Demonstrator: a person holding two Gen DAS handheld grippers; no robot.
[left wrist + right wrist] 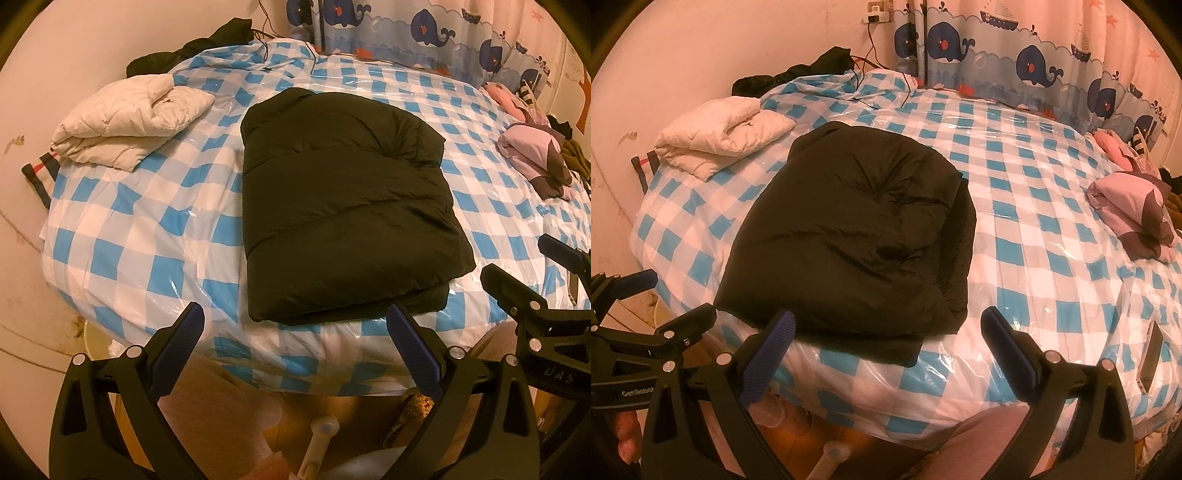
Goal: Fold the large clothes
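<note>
A black jacket [343, 206] lies folded on the checked bed [122, 236]. Left gripper [295, 332] and right gripper [886, 332] hover wide open, holding nothing

One black puffer jacket [343, 206] lay folded on the one bed [122, 229] with its blue-and-white checked cover. One cream quilted garment [125, 118] sat folded at the far left corner, and one dark garment [207, 48] was heaped behind it by the wall. One pink-and-purple folded garment [535, 158] rested at the right side. Two grippers were in view, the left gripper [295, 328] and the right gripper [886, 332], each with two fingers spread apart. One whale-print curtain [424, 29] hung behind.
</note>
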